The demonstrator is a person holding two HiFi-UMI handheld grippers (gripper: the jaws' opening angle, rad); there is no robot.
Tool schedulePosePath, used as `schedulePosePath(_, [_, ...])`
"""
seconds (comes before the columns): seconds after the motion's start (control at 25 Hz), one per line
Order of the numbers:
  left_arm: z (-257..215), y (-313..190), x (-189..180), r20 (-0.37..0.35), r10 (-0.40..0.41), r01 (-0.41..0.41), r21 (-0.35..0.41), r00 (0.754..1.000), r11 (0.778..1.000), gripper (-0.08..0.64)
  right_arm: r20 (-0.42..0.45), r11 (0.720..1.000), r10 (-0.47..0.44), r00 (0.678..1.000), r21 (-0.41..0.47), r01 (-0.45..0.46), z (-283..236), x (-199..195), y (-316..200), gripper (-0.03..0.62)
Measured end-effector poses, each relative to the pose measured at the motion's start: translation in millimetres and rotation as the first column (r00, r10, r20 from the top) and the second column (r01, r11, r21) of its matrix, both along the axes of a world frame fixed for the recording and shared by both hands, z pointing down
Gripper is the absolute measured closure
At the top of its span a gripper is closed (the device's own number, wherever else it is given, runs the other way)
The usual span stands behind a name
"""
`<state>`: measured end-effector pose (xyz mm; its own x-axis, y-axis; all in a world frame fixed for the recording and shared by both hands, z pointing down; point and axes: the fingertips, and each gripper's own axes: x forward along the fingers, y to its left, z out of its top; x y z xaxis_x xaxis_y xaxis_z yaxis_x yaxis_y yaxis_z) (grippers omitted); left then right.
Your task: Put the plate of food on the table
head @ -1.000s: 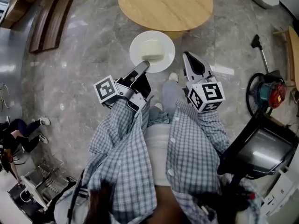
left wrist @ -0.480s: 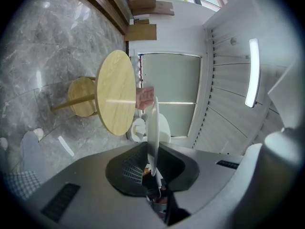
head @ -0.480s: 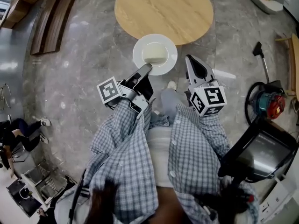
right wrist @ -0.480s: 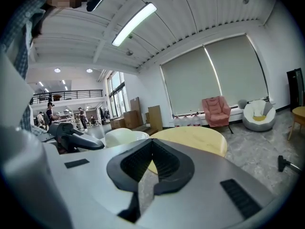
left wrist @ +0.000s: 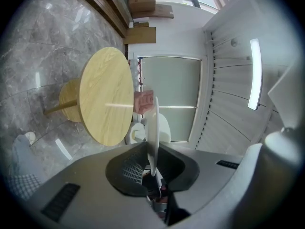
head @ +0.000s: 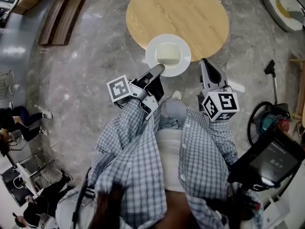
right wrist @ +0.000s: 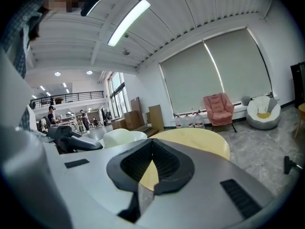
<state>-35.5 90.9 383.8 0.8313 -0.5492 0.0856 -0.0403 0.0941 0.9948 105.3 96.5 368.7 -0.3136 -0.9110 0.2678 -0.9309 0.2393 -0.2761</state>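
In the head view a white plate (head: 167,55) carries a pale block of food (head: 168,54); its far rim overlaps the near edge of the round wooden table (head: 177,13). My left gripper (head: 159,70) is shut on the plate's near left rim. In the left gripper view the plate (left wrist: 152,123) shows edge-on between the jaws of the left gripper (left wrist: 151,163), with the table (left wrist: 106,97) ahead. My right gripper (head: 206,63) hovers beside the plate on the right, jaws together, holding nothing. In the right gripper view the right gripper (right wrist: 152,144) faces the table (right wrist: 200,140).
The floor is grey marble. A vacuum and cable reel (head: 267,123) and a dark screen on a stand (head: 269,161) stand at the right. Wooden steps (head: 62,13) lie at the upper left, people (head: 19,128) at the far left. A pink armchair (right wrist: 219,109) stands beyond the table.
Both grippers and the plate have moved toward the table. The plate's far rim now overlaps the table's near edge. The left gripper's hold on the plate is unchanged.
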Motion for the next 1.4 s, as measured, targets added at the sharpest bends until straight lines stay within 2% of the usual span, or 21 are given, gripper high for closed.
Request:
schedulePosePath(0.24, [1, -22, 3, -0.006, -0.041, 0.041, 0.012, 0.999, 0.999, 0.522, 0.113, 0.999, 0.021, 0.993, -0.040, -0.017, 3, 11, -27, 0.586])
schedulePosePath(0.4, [-2, -16, 5, -0.002, -0.060, 0.060, 0.013, 0.998, 0.998, 0.522, 0.174, 0.998, 0.011, 0.985, -0.058, -0.001, 2, 13, -26, 0.586])
schedulePosePath(0.6, [1, -25, -2, 0.004, -0.085, 0.085, 0.004, 0.996, 0.996, 0.522, 0.177, 0.996, -0.032, 0.984, -0.082, 0.047, 7, 0, -31, 0.586])
schedulePosePath(0.84, [15, -66, -1, 0.001, -0.080, 0.080, -0.027, 0.997, 0.996, 0.522, 0.168, 0.988, -0.030, 0.985, -0.141, 0.054, 29, 1, -64, 0.586])
schedulePosePath(1.04, [13, -70, 2, -0.015, -0.077, 0.077, -0.008, 0.997, 0.997, 0.522, 0.117, 0.991, -0.045, 0.992, -0.119, 0.059, 28, -3, -58, 0.586])
schedulePosePath(1.24, [6, -67, 12, -0.032, -0.041, 0.042, 0.020, 0.999, 0.999, 0.522, 0.168, 0.992, 0.012, 0.986, -0.124, 0.009, 22, 6, -48, 0.586])
schedulePosePath(1.4, [0, -85, 14, -0.033, -0.012, 0.013, 0.038, 0.999, 0.999, 0.522, 0.230, 0.992, 0.050, 0.972, -0.126, -0.021, 16, 13, -66, 0.586])
